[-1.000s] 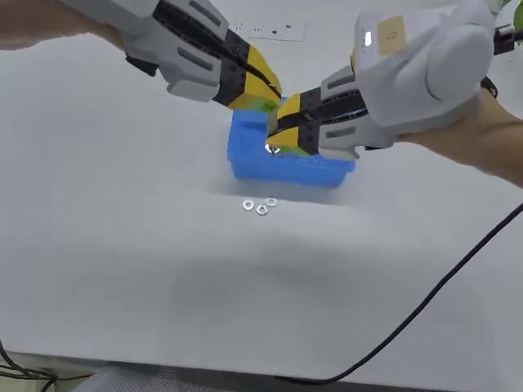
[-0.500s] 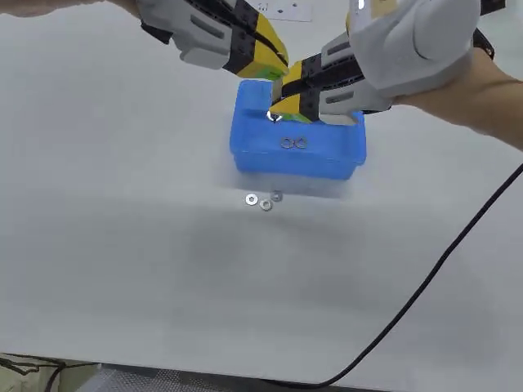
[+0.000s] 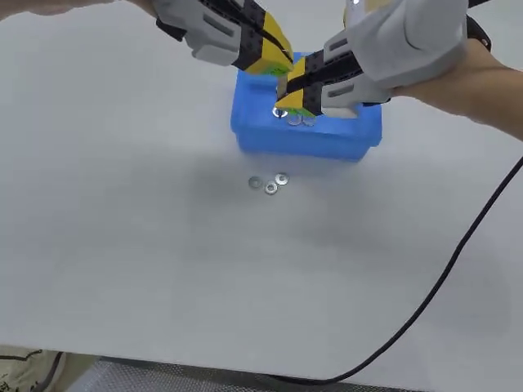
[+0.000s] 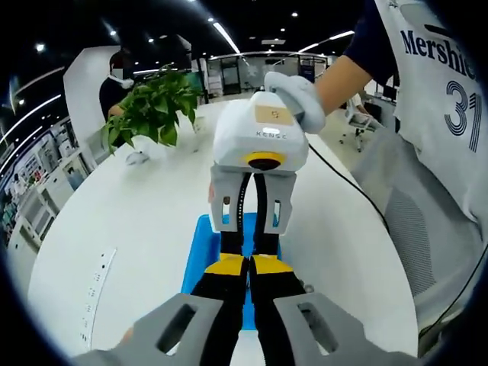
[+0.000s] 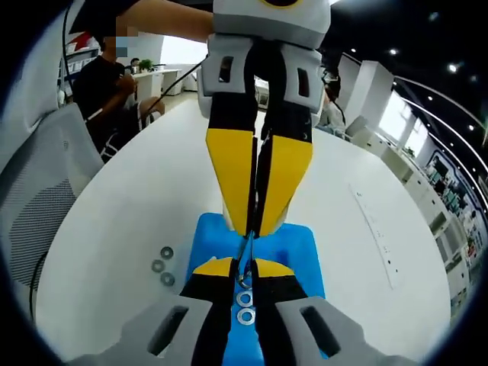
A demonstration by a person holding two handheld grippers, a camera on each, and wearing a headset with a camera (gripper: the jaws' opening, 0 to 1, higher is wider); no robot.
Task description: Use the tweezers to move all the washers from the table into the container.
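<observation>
Vs 0.5 s ago the right gripper (image 3: 290, 96) tip w/ its washer (image 3: 280, 113) has come nearer the two washers (image 3: 302, 121) lying in the container (image 3: 327, 147). The whole head view has shifted too, i.e. the camera moved. The three washers (image 3: 270, 188) on the table (image 3: 163, 245) keep the same tight cluster, just in front of the container's near wall. Left gripper (image 3: 278, 59) comes in from upper left and right gripper from upper right, tips nearly meeting over the container's left half. In the right gripper view the tweezers (image 5: 248, 255) show as a thin blade running out of the left gripper's tip and down btwn the right gripper's yellow pads. The washer sits at the blade's lower end, in line w/ the two washers on the blue floor. Left jaws: pressed together, only a hairline slit, tweezers coming out of it. Right jaws: narrow gap, one pad each side of the tweezers, seemingly pinching them, tho the contact is too small to confirm. Washer is over the container's inside; can't tell if it touches the floor. Black cable (image 3: 441, 278) crosses the table at right, well apart from the container. Left gripper view has a potted plant (image 4: 152, 107) far back on the table.
</observation>
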